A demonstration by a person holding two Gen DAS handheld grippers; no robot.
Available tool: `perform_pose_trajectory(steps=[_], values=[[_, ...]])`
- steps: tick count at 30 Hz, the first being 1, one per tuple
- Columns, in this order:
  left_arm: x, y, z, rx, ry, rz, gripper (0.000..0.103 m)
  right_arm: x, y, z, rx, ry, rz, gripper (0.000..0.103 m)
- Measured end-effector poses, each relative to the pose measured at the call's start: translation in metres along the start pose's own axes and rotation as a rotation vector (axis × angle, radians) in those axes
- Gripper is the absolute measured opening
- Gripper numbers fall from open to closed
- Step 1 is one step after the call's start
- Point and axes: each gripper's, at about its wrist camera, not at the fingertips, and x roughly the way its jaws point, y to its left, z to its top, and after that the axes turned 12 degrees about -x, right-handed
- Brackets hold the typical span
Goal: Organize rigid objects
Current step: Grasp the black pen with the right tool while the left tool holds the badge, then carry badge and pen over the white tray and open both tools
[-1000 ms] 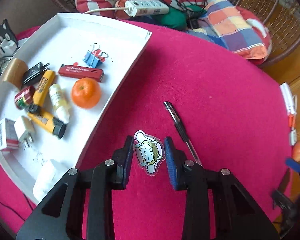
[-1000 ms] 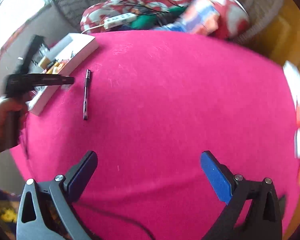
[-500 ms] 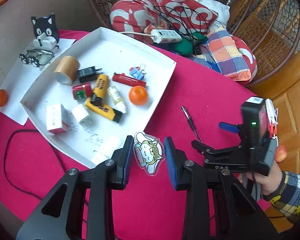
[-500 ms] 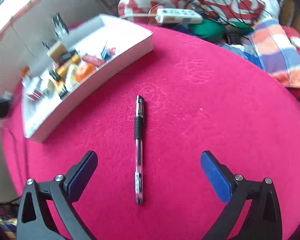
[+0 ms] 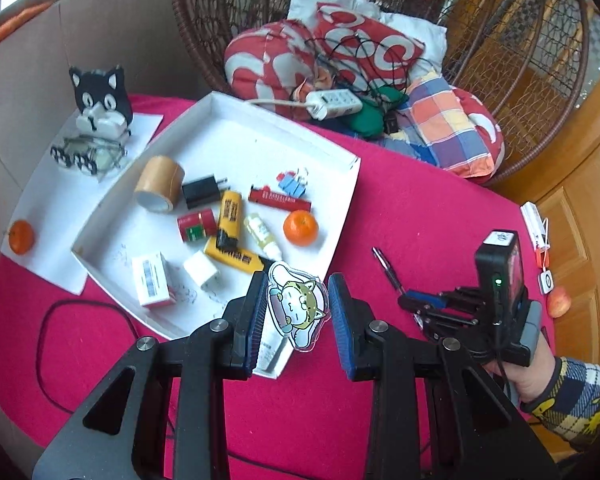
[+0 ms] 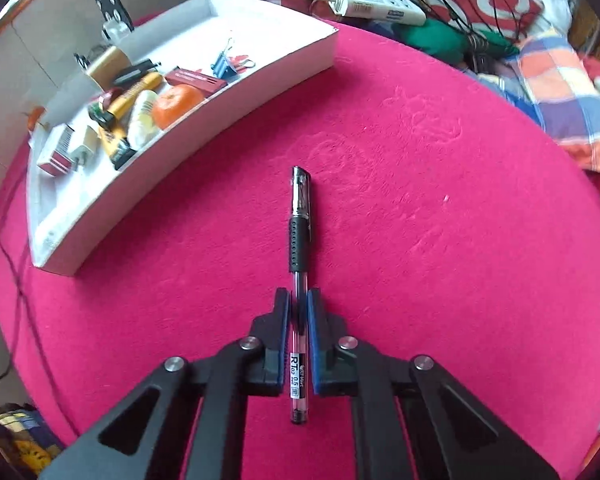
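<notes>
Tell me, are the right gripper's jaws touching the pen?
Touching. In the right wrist view the right gripper has just closed its jaws, and both blue pads press against the clear barrel of the pen, which lies on the pink tablecloth.

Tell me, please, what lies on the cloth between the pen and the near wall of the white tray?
Nothing: in the right wrist view, only bare pink tablecloth lies between the pen, clamped in the right gripper, and the white tray.

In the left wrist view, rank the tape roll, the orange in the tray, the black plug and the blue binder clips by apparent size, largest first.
1. tape roll
2. black plug and orange in the tray: too alike to rank
3. blue binder clips

All lie in the white tray at similar distance, so nearness distorts little.
</notes>
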Motion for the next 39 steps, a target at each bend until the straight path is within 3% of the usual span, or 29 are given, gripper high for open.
perform_pose_trajectory(steps=[7,15,21,30,39], values=[[-0.038,-0.019,0.024,0.075,-0.122,-0.060,0.030,-0.090,-0.002,0.003,0.128,-0.234,0.048,0.006],[-0.076,-0.042,0.044,0.152,-0.240,-0.097,0.030,-0.199,0.003,0.020,0.133,-0.528,0.041,0.006],[-0.099,-0.045,0.052,0.194,-0.304,-0.093,0.030,-0.249,0.014,0.027,0.116,-0.691,0.056,0.006],[-0.129,-0.040,0.064,0.206,-0.383,-0.085,0.030,-0.294,0.030,0.035,0.071,-0.836,0.079,0.006],[-0.144,-0.025,0.066,0.194,-0.417,-0.077,0.030,-0.290,0.045,0.044,0.034,-0.848,0.114,0.006]])
